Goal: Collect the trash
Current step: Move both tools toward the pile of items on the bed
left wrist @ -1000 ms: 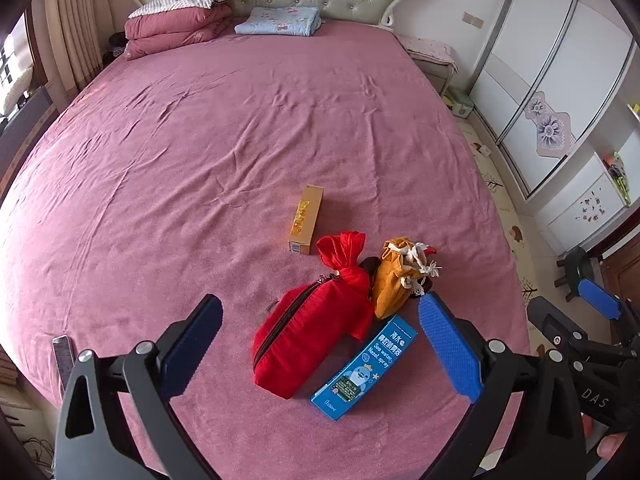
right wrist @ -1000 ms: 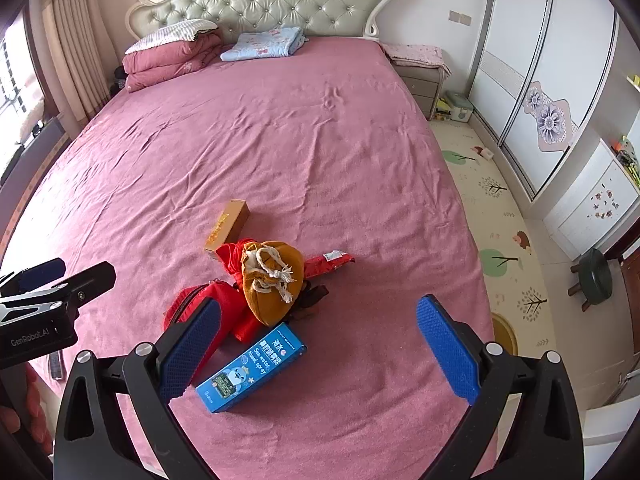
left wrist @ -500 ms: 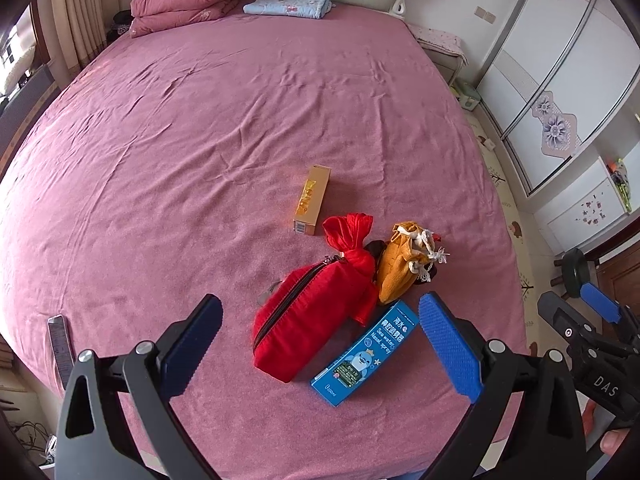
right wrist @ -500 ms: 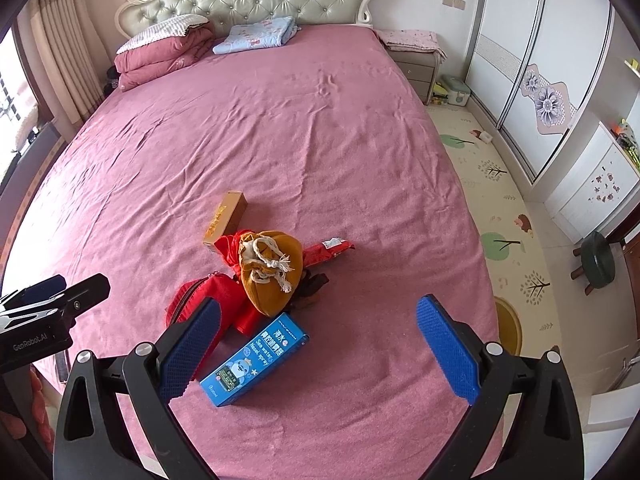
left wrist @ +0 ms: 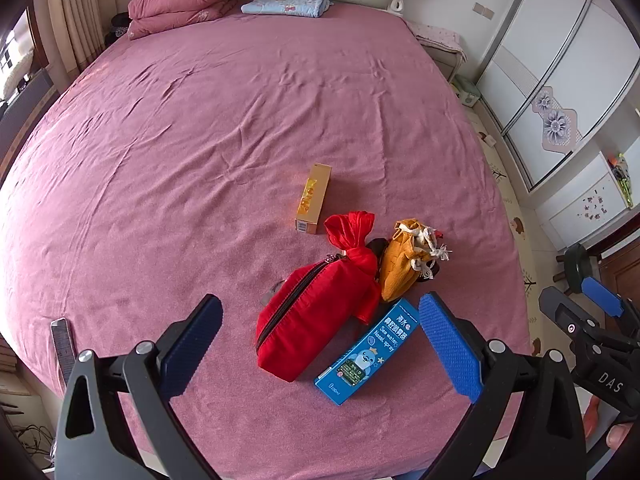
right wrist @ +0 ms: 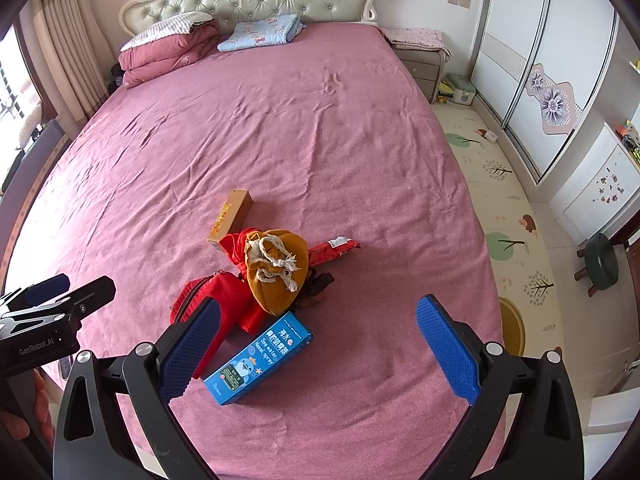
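I'm at the approach step: my left gripper (left wrist: 320,340) and right gripper (right wrist: 318,344) hang spread and empty above the bed (left wrist: 240,120), so next I lower onto the blue box (left wrist: 370,346) just beside the red pouch (left wrist: 316,312).

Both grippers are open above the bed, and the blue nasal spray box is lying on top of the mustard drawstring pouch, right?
Not quite. The blue nasal spray box lies flat on the pink bedspread, nearer the camera than the mustard drawstring pouch, not on top of it; the right wrist view shows this. The rest holds: the left gripper and right gripper are both open above the bed.
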